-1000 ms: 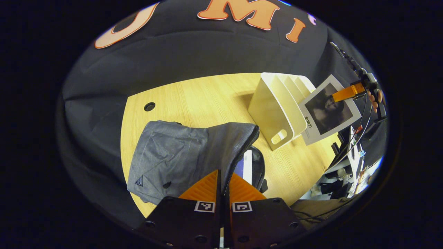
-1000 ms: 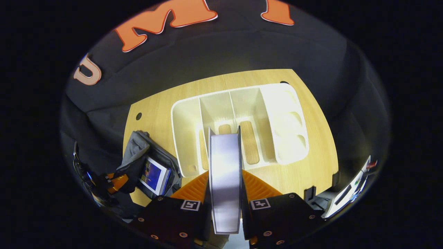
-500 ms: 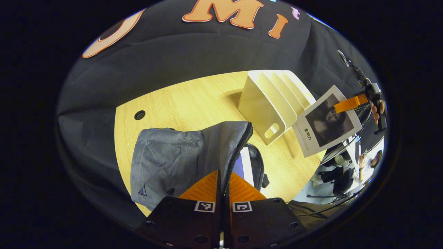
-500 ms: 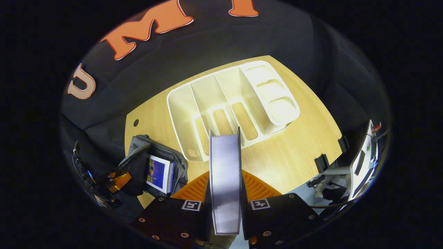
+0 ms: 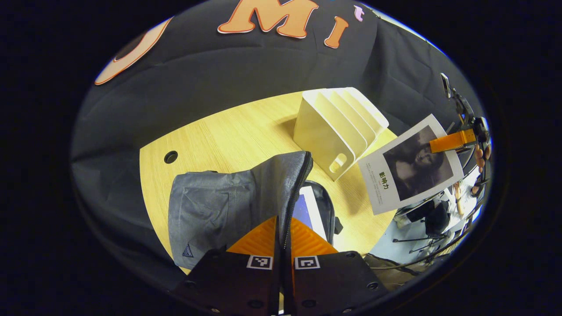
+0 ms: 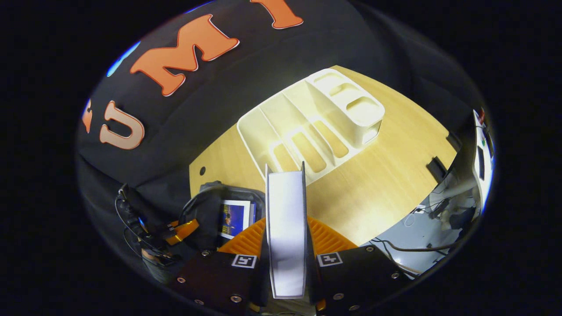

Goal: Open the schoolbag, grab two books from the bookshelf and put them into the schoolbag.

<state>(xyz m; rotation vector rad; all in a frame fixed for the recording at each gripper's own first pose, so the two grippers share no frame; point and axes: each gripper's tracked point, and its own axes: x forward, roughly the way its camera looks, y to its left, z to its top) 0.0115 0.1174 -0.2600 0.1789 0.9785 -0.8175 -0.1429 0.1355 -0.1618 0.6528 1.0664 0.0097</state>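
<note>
Lit from overhead; harsh glare washing out the white bookshelf, short shadow beside it, sharp centre, strong fisheye bending around it.

On the table we find the schoolbag nearest us, one book inside it, the bookshelf behind and to its right.

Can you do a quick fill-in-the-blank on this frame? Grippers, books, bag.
1. The right gripper is shut on a ____.
2. The left gripper pinches the zipper edge of the grey ____, holding it open.
3. One book with a blue cover already sits inside the ____.
4. The white bookshelf on the table now holds ____ books.

Missing words: book; schoolbag; schoolbag; no
</note>
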